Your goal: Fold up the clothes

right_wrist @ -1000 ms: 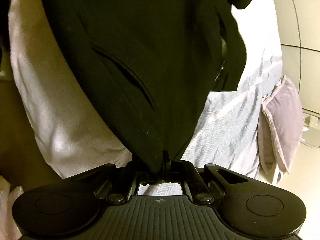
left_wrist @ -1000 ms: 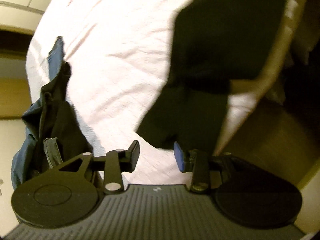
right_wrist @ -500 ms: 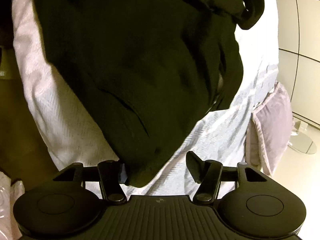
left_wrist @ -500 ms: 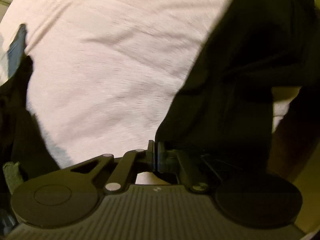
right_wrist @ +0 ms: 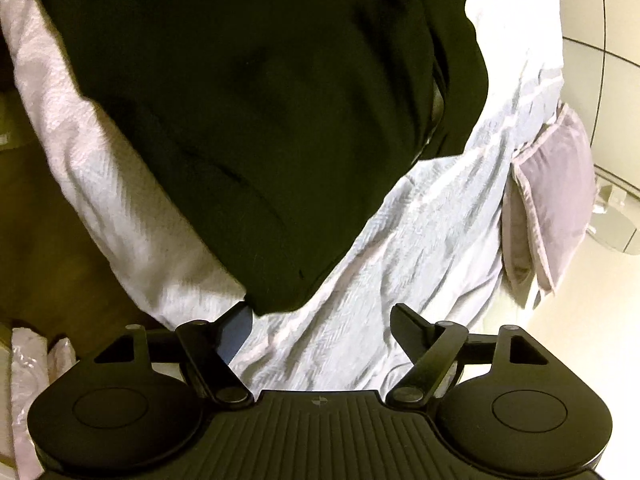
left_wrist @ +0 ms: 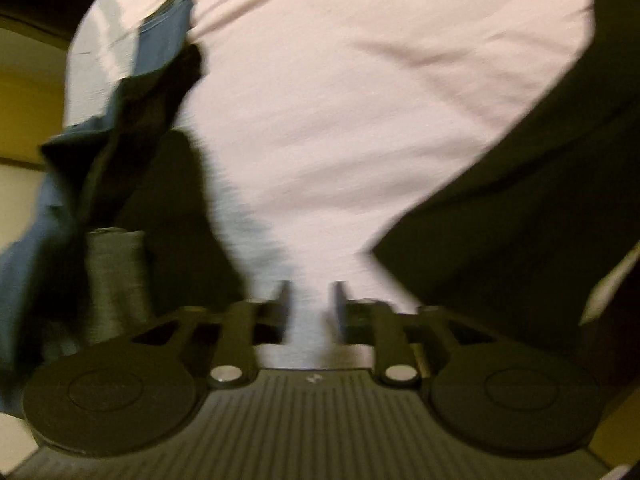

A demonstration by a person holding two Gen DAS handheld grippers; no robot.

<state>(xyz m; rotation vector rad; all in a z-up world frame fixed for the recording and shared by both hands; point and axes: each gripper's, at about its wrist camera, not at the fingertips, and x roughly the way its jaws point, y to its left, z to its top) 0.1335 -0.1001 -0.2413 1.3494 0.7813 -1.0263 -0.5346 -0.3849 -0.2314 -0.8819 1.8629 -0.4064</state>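
Across the pale, wrinkled bed cover (right_wrist: 420, 240) my right tool (right_wrist: 320, 320) has just opened wide and dropped the black cloth garment (right_wrist: 260, 100), which now lies loosely spread, while my left tool (left_wrist: 310, 306), jaws reopened narrowly and empty, is beside its edge.

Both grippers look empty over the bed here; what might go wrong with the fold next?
1. The black garment lies near the edge of the bedsheet; a tug might slide it off.
2. The open right gripper might pinch sheet along with the corner.
3. The left gripper sits beside the clothes pile and might snag it.
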